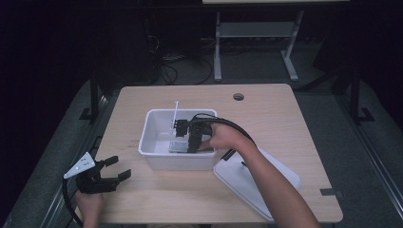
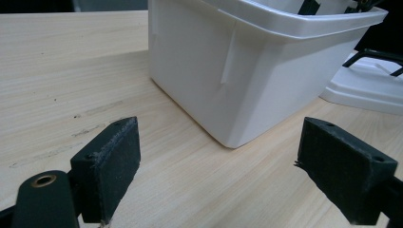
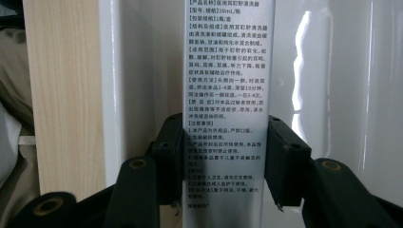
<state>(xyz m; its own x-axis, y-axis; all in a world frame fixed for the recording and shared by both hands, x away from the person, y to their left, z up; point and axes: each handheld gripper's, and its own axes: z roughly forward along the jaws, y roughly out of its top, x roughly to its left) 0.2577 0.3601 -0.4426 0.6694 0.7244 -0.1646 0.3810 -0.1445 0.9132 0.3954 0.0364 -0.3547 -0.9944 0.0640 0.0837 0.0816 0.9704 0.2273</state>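
Note:
A white plastic bin (image 1: pixel 153 142) stands in the middle of the wooden table (image 1: pixel 285 128). My right gripper (image 1: pixel 192 142) reaches down into it. Its pads (image 3: pixel 285 156) press on both long sides of a narrow silver box (image 3: pixel 223 71) printed with small text, so it is shut on the box. The box (image 1: pixel 178 146) lies low in the bin near its front wall. My left gripper (image 1: pixel 119 167) rests near the table's front left corner, open and with nothing in it. Its jaws (image 2: pixel 218 166) face the bin's outer wall (image 2: pixel 228 71) from a short way off.
The bin's white lid (image 1: pixel 252 183) lies flat to the right of the bin, under my right forearm, and its edge shows in the left gripper view (image 2: pixel 366 88). A thin white stick (image 1: pixel 175 114) leans on the bin's far rim. A cable hole (image 1: pixel 238 97) sits near the table's back edge.

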